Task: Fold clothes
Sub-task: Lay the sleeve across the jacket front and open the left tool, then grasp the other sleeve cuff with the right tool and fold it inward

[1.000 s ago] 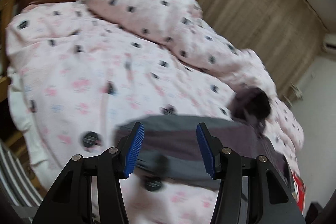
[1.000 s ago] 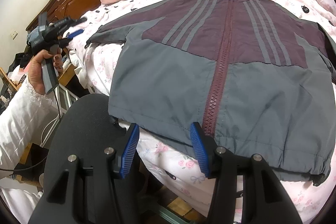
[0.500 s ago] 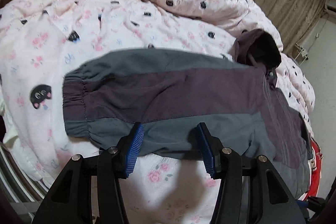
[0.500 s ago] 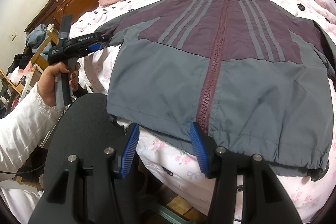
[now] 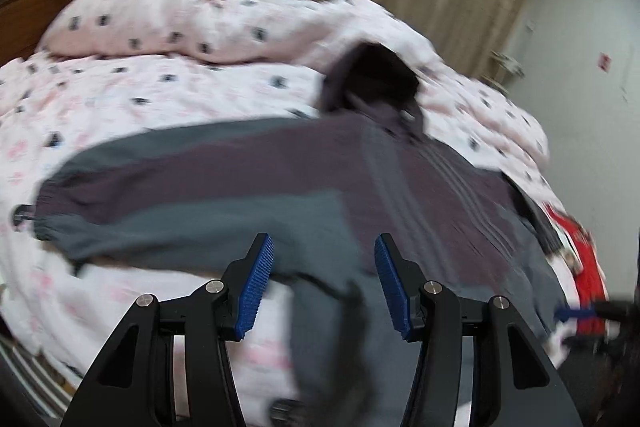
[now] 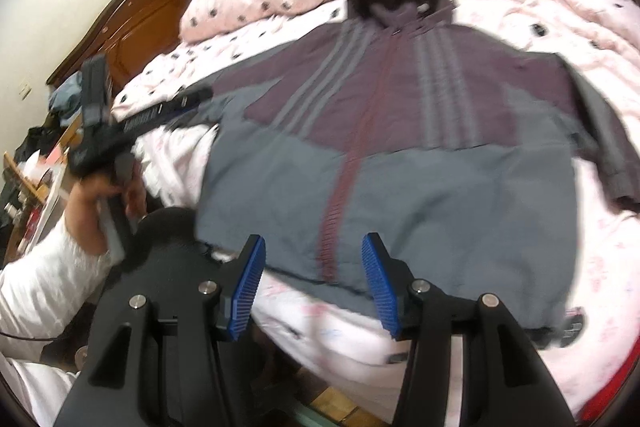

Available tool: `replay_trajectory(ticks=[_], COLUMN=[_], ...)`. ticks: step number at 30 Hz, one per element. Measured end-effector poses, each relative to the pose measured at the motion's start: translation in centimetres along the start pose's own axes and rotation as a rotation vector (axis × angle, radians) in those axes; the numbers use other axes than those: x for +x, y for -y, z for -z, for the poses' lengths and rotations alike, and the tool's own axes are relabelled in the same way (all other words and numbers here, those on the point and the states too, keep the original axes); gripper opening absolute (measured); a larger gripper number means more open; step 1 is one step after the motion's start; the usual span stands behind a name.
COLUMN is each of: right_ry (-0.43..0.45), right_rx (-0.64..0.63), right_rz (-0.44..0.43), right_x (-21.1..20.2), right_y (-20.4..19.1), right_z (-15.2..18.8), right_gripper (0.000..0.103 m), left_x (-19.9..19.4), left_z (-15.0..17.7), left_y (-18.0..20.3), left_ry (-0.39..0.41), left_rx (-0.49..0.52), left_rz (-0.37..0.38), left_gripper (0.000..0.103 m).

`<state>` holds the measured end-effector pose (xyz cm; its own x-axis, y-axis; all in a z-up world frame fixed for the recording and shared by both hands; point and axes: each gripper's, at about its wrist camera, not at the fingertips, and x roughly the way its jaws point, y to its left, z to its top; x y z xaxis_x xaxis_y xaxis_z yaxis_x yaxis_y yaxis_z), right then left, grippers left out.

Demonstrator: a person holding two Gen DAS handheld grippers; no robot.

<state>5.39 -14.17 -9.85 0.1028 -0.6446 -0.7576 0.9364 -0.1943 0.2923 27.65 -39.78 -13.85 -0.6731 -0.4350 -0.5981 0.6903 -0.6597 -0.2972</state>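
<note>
The left gripper (image 5: 324,281), spread and empty, has swung over the jacket's (image 6: 384,163) left sleeve (image 5: 168,195); the right gripper (image 6: 312,285), also spread, hovers near the hem. Folding hasn't started.

Jacket (image 6: 400,167) and quilt (image 5: 160,7) motion-blurred

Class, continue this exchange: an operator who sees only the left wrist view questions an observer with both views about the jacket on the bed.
Operator: Is the jacket zipped?
Observer: Yes, it lies front up and its maroon zip is closed.
Operator: Where is its far sleeve?
Observer: Bent down along the jacket's side.
Operator: What holds the left hand-held gripper?
Observer: A hand in a white sleeve.
</note>
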Motion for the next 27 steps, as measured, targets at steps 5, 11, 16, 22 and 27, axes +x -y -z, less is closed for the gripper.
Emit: replay_trajectory(ticks=[5, 11, 16, 22, 27], right_ry=[0.088, 0.169, 0.143, 0.062, -0.004], right_rx=[0.104, 0.193, 0.117, -0.034, -0.138], right_rz=[0.115, 0.295, 0.456, 0.565, 0.656], right_x=[-2.9, -5.8, -5.7, -2.6, 0.2], right_y=[5.3, 12.2, 15.3, 16.3, 17.0], right_z=[-0.1, -0.3, -1.0, -1.8, -1.8], right_gripper=[0.052, 0.052, 0.052, 0.052, 0.046], left_x=[2.8, 4.1, 4.5, 4.6, 4.6], left_z=[2.8, 3.5, 3.9, 4.1, 4.1], left_y=[3.7, 4.3, 4.3, 4.5, 4.5], left_ry=[-0.1, -0.13, -0.124, -0.115, -0.115], left_rx=[0.122, 0.136, 0.118, 0.121, 0.118], left_rz=[0.011, -0.003, -0.001, -0.006, -0.003], left_gripper=[0.05, 0.061, 0.063, 0.065, 0.066])
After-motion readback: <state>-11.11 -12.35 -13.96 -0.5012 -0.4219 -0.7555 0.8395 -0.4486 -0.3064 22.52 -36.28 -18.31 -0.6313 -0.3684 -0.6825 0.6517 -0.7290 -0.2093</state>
